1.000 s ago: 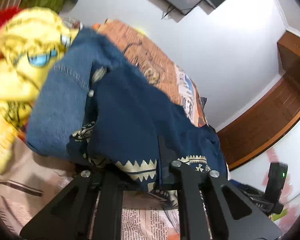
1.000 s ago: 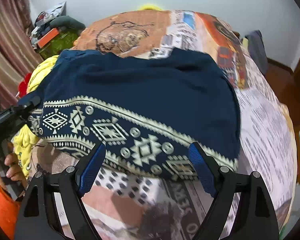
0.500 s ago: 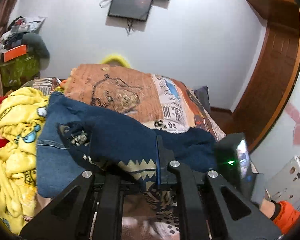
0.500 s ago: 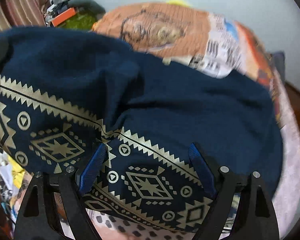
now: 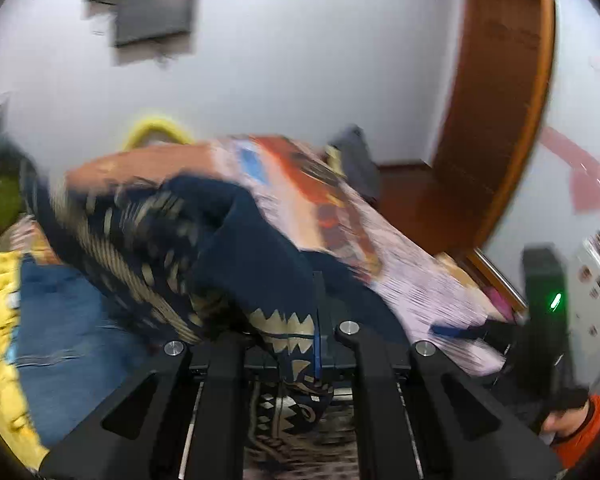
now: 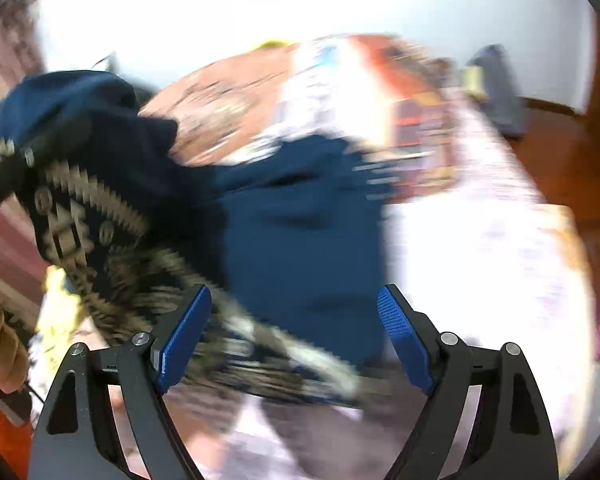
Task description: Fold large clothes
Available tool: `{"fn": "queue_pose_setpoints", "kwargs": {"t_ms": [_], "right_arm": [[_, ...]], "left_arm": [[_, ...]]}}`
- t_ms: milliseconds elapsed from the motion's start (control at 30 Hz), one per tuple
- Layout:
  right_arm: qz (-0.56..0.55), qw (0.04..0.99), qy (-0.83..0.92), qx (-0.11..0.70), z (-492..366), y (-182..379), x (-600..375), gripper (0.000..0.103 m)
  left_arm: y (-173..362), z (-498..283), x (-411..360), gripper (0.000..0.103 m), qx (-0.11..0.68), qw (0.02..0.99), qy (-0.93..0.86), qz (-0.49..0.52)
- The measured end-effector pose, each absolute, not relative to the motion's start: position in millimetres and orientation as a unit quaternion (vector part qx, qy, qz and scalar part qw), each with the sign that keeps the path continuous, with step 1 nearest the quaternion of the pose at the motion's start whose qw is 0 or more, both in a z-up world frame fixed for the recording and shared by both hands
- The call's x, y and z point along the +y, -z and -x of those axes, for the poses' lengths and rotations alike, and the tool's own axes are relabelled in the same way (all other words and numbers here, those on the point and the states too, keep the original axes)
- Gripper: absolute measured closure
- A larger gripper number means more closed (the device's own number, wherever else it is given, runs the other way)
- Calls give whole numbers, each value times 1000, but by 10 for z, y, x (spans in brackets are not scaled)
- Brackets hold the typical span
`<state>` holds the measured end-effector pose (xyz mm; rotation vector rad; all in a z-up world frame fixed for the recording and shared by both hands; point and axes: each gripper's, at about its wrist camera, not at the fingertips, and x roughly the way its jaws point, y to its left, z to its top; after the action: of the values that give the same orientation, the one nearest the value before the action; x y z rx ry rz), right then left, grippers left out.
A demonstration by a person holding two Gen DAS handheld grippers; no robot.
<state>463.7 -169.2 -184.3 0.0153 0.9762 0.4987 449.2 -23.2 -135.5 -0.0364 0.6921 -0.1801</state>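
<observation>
The left gripper [image 5: 296, 344] has its fingers pressed together on the patterned hem of a navy garment [image 5: 256, 248], pinching a fold of the cloth with cream zigzag trim between them. From that grip the navy garment hangs and bunches upward to the left, its border of cream geometric motifs twisted over itself, and the rest trails down onto the bed [image 5: 420, 280], which is covered by a printed spread in orange, pink and white. To the left of the garment, in the left wrist view, lie a piece of blue denim [image 5: 68, 328] and a yellow printed blanket [image 5: 0, 320], both on the bed beside it.

The right gripper [image 6: 296, 344] has its blue-padded fingers [image 6: 184, 336] spread wide apart, holding nothing; the navy garment [image 6: 300, 232] lies just beyond and partly between them, its patterned border crossing low in front of the left pad. Whether the cloth touches either pad is hard to say, as the picture is heavily smeared. At upper left in the right wrist view, the garment rises to a bunched corner near the black body of the other gripper. A bare hand [image 6: 0, 352] grips a handle at the left edge.
</observation>
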Motion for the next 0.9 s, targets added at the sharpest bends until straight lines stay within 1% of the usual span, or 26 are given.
{"fn": "queue_pose_setpoints", "kwargs": {"t_ms": [67, 200, 333, 433, 600, 667, 767, 833, 900], "right_arm": [[-6, 865, -196, 461, -4636, 1800, -2034, 20], [-15, 870, -147, 471, -4678, 1773, -2477, 20], [-31, 869, -131, 475, -4546, 1796, -2691, 20], [-36, 869, -140, 473, -4475, 1778, -2699, 20], [-39, 870, -157, 465, -4487, 1737, -2640, 20], [-43, 870, -163, 463, -4502, 1762, -2611, 20], [-41, 871, -167, 461, -4449, 1736, -2551, 20], [-41, 869, -171, 463, -4421, 1734, -2524, 20], [-39, 868, -171, 464, -4384, 1715, -2511, 20]], "left_arm": [[1493, -4550, -481, 95, 362, 925, 116, 3], [1943, -4562, -965, 95, 425, 887, 177, -28], [2295, -4539, -1063, 95, 466, 867, 176, -30], [2262, -4442, -991, 95, 458, 869, 187, -9], [2007, -4168, -992, 95, 418, 884, 208, -24], [2026, -4205, -990, 95, 426, 880, 207, -30], [2209, -4218, -1021, 95, 453, 869, 195, -39], [2374, -4246, -1008, 91, 476, 861, 178, -34], [2419, -4224, -962, 83, 483, 857, 178, -12]]}}
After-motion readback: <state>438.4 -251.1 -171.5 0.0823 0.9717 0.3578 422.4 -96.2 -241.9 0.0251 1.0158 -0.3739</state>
